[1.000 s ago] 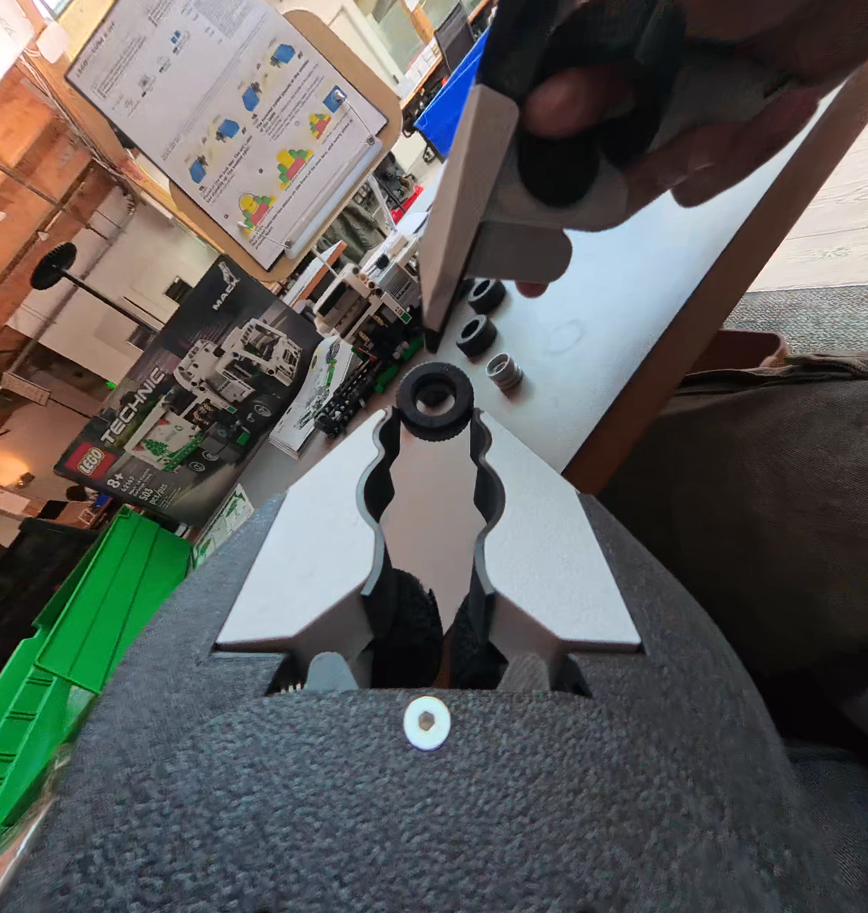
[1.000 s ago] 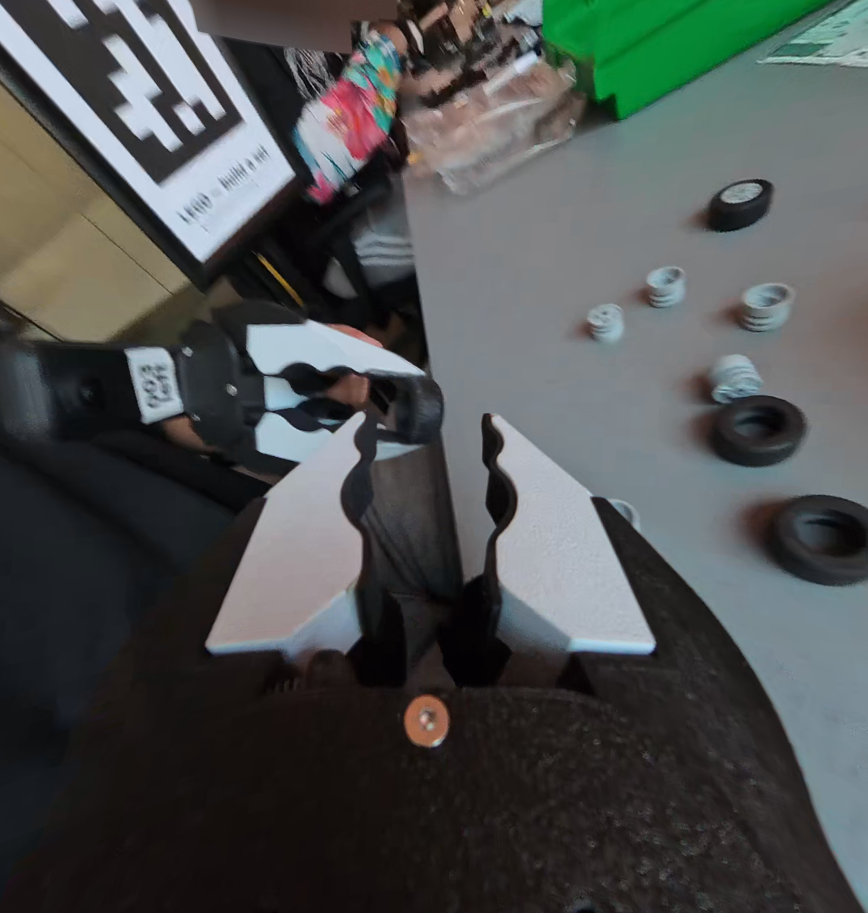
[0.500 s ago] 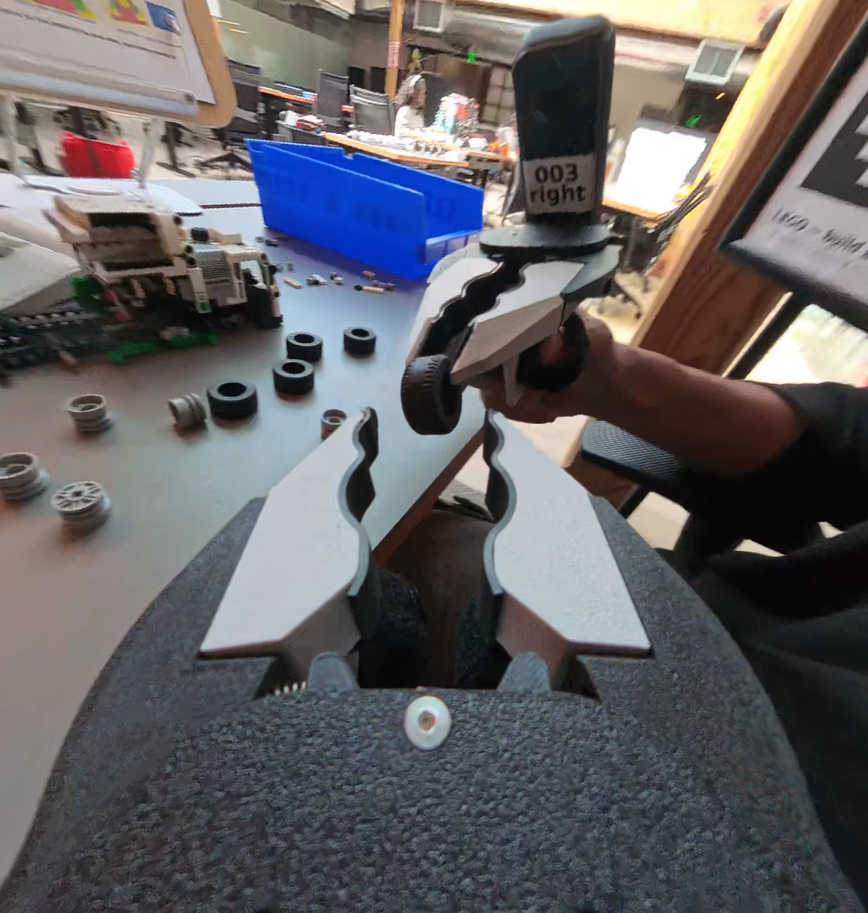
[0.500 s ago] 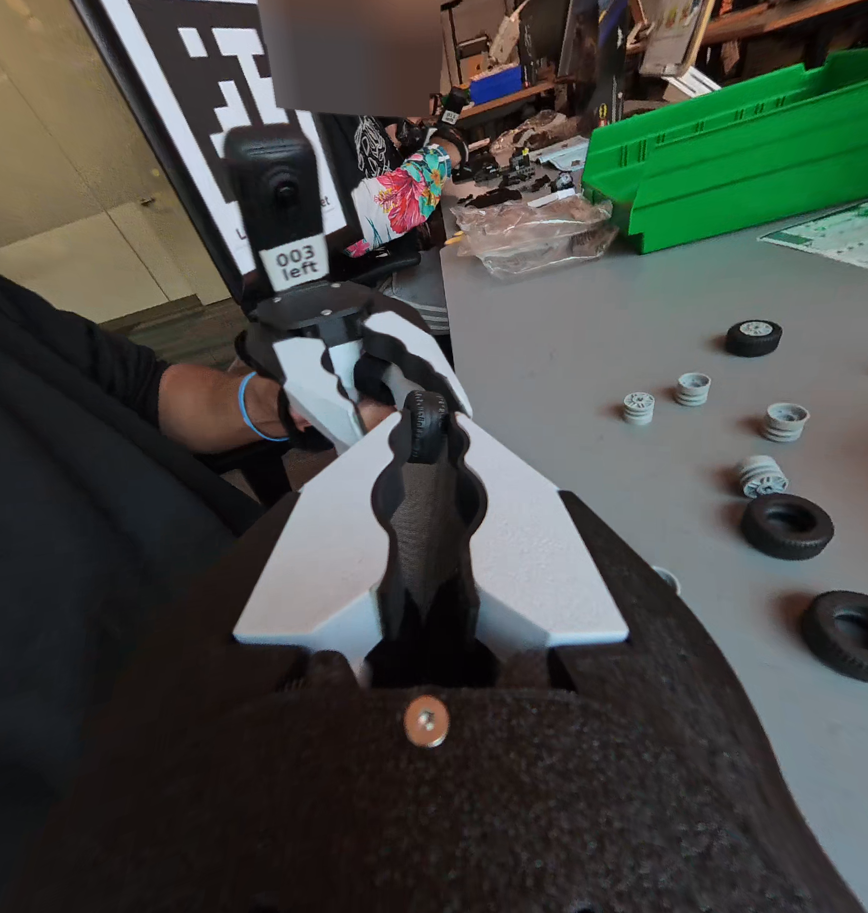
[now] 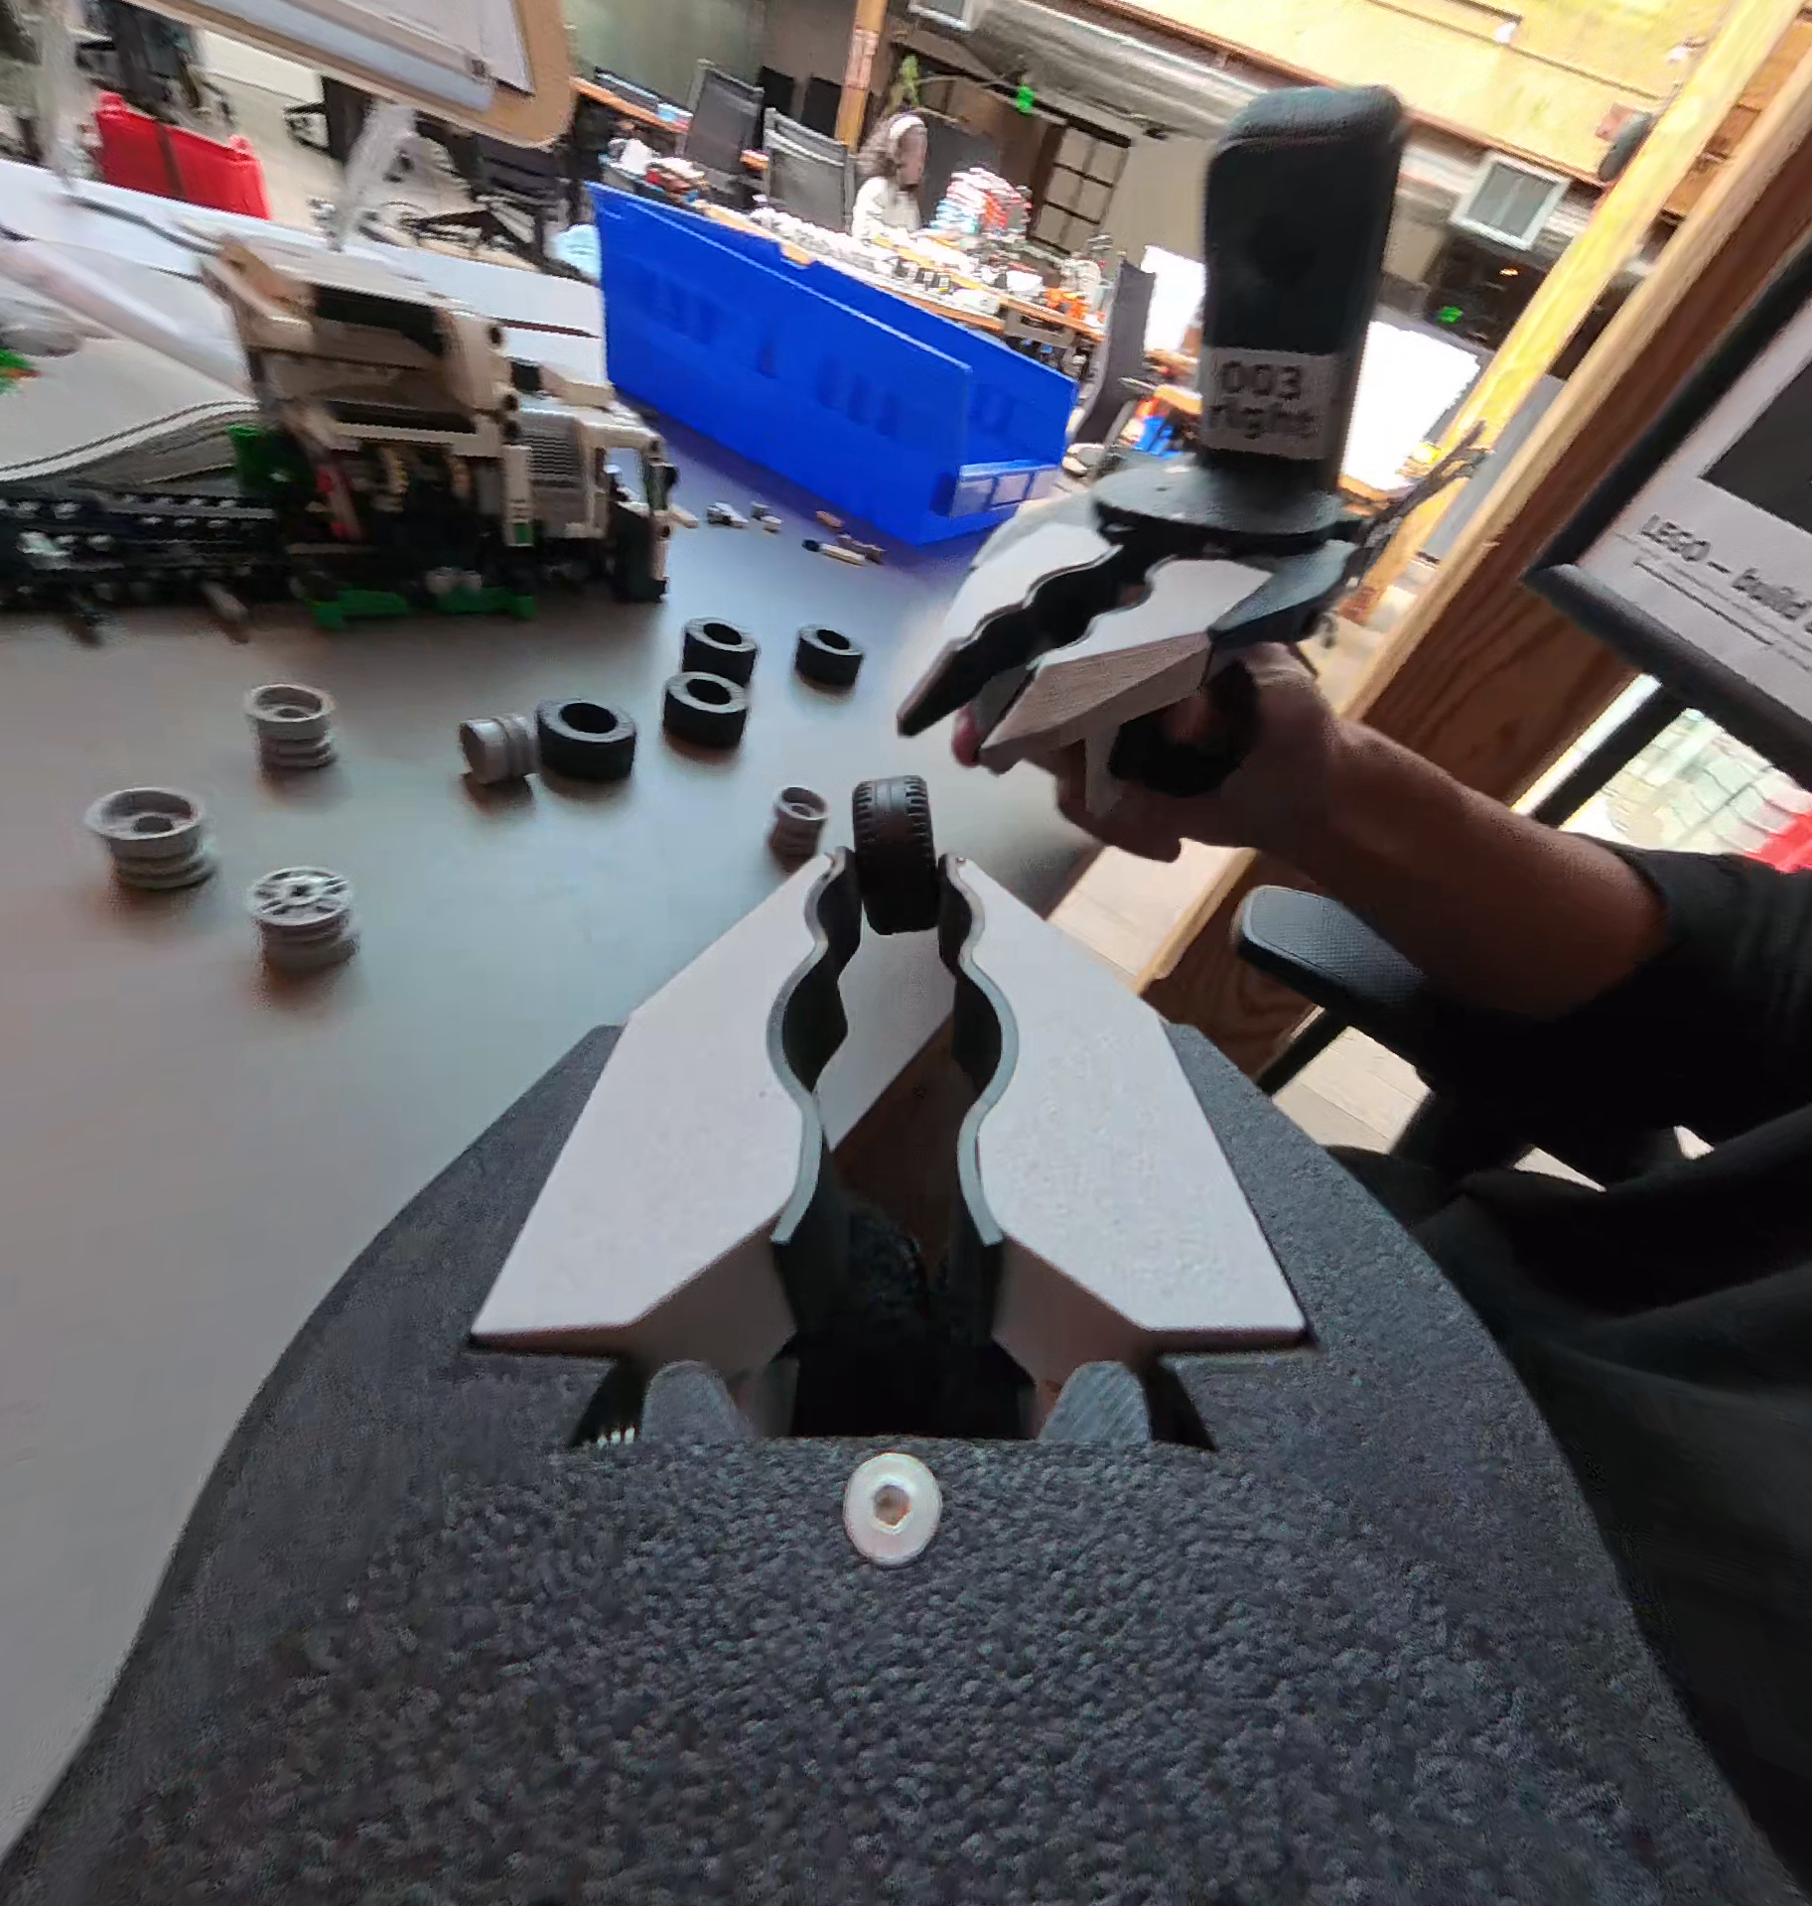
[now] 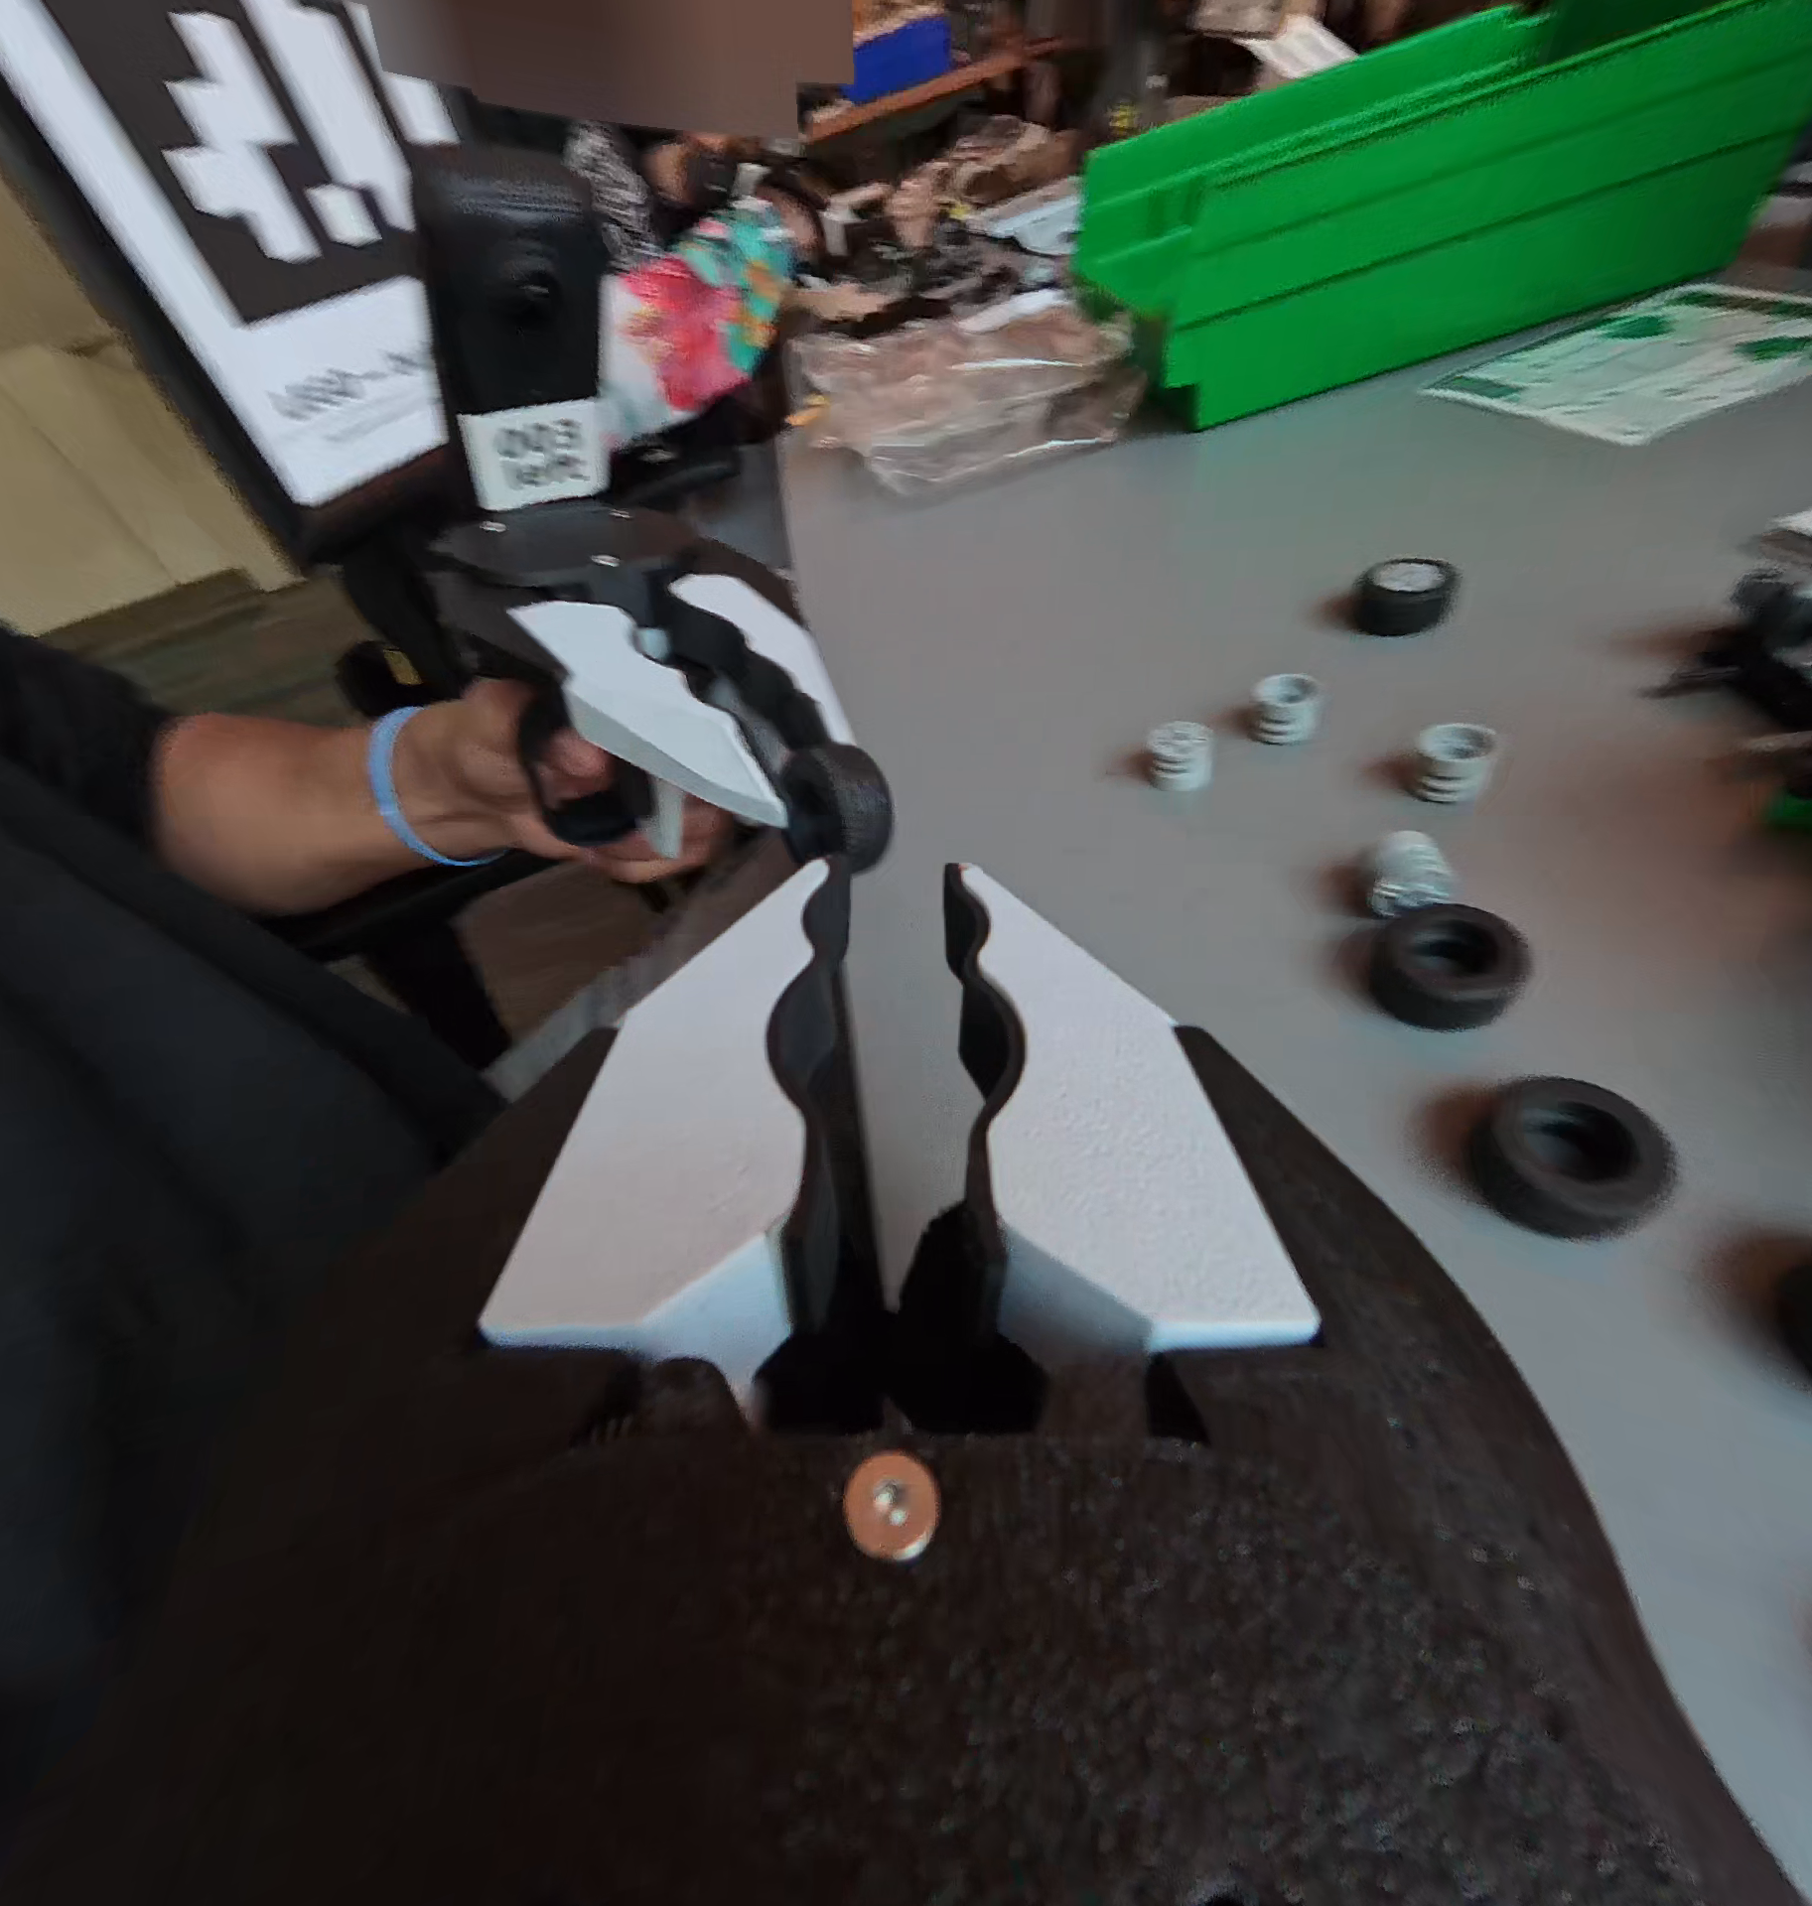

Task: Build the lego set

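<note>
One black tire (image 5: 892, 868) is pinched at the tips of the left gripper (image 5: 893, 877); the right gripper (image 6: 886, 877) is empty, its jaws slightly apart, above the grey table (image 6: 1087, 660).

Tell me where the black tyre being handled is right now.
The black tyre is pinched in the left gripper tips, held above the table's near edge; the open right gripper hovers beside it.

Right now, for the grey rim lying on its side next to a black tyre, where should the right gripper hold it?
Judging by its pose, grip the grey rim across its two flat ends, coming from above. Its curved side would roll, and the black tyre touches one end, so nudge it clear first.
</note>
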`<state>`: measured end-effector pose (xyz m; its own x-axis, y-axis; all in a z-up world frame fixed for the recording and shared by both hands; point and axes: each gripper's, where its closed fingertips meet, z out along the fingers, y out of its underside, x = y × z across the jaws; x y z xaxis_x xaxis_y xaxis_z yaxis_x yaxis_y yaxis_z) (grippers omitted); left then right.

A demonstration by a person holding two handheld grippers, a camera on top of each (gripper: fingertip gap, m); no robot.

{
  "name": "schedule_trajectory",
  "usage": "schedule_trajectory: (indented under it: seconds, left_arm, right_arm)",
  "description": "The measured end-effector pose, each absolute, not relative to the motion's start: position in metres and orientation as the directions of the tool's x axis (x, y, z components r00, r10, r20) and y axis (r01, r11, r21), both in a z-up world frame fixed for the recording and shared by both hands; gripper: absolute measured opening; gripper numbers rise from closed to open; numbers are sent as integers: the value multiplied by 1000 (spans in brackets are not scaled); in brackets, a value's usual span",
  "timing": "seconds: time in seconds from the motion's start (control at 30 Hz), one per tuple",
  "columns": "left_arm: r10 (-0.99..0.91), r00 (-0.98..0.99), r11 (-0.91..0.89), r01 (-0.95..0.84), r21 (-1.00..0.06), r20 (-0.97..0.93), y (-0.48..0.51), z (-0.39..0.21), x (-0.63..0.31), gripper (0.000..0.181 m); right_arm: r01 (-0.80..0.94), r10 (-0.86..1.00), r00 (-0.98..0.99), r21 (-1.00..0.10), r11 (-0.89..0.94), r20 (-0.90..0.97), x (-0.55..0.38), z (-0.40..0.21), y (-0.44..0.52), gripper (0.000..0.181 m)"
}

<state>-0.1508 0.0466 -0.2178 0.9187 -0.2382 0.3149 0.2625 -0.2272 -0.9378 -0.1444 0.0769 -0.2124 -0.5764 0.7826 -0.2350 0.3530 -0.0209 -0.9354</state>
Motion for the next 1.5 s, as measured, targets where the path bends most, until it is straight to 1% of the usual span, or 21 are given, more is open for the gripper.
schedule_trajectory:
  seconds: [0.07, 0.13, 0.17, 0.27, 0.33, 0.67, 0.83, 0.87, 0.93, 1.0, 1.13, 1.17, 1.2, 1.23, 1.27, 1.3, 1.37, 1.43, 1.5]
  left_arm:
    - [-125, 937, -222, 295, -930, 327, 47, -221, -173, 13]
    - [-80, 920, -233, 357, -905, 383, 47, -225, -184, 13]
    - [-69, 905, -244, 393, -887, 420, 48, -227, -186, 13]
    - [-37, 858, -270, 485, -832, 512, 51, -234, -188, 13]
    - [-42, 826, -279, 530, -801, 562, 53, -235, -186, 13]
    - [-12, 744, -303, 634, -711, 668, 63, -240, -187, 13]
    - [-31, 631, -318, 729, -606, 775, 68, -234, -184, 13]
    - [-45, 599, -320, 749, -580, 799, 68, -231, -182, 13]
    - [-87, 536, -332, 779, -532, 840, 68, -226, -177, 13]
    - [-143, 442, -374, 804, -462, 886, 66, -218, -168, 13]
    - [-213, 250, -448, 834, -322, 944, 64, -203, -154, 12]
    - [-226, 210, -464, 835, -295, 951, 63, -200, -151, 12]
    - [-236, 190, -481, 829, -285, 953, 63, -198, -148, 13]
    - [-250, 188, -483, 826, -291, 950, 62, -196, -147, 12]
    - [-261, 216, -478, 817, -321, 941, 62, -195, -147, 13]
    - [-270, 282, -465, 799, -382, 920, 62, -195, -147, 13]
    - [-277, 494, -400, 720, -567, 824, 62, -199, -151, 21]
    - [-277, 694, -331, 580, -744, 664, 62, -201, -153, 45]
    - [-295, 843, -282, 372, -884, 449, 58, -203, -148, 46]
  right_arm:
    - [403, 890, -447, -908, 113, -88, -148, -227, 112, 24]
    - [467, 932, -357, -853, 234, 60, -147, -241, 138, 24]
    - [480, 935, -344, -839, 257, 89, -147, -243, 142, 23]
    - [561, 933, -348, -777, 286, 92, -148, -263, 146, 24]
    - [585, 927, -364, -753, 301, 87, -152, -274, 145, 26]
    - [550, 922, -384, -791, 268, 44, -173, -264, 140, 24]
    - [584, 919, -390, -757, 292, 53, -185, -270, 141, 26]
    - [560, 908, -418, -779, 281, 27, -184, -263, 132, 26]
    - [446, 842, -539, -858, 256, -29, -174, -235, 99, 28]
    - [340, 789, -614, -901, 271, 5, -165, -216, 79, 40]
    - [226, 761, -624, -891, 393, 177, -160, -215, 64, 41]
    - [211, 761, -612, -883, 420, 216, -160, -217, 64, 38]
    - [169, 751, -610, -884, 435, 253, -159, -214, 61, 30]
    - [139, 753, -594, -886, 442, 283, -159, -210, 60, 30]
    - [131, 755, -588, -887, 442, 290, -158, -210, 60, 29]
    - [141, 761, -588, -892, 429, 273, -158, -211, 59, 29]
    - [192, 776, -600, -907, 376, 195, -159, -214, 59, 29]
    - [253, 784, -611, -913, 321, 106, -158, -217, 58, 29]
    - [347, 776, -631, -904, 249, -28, -156, -224, 55, 29]
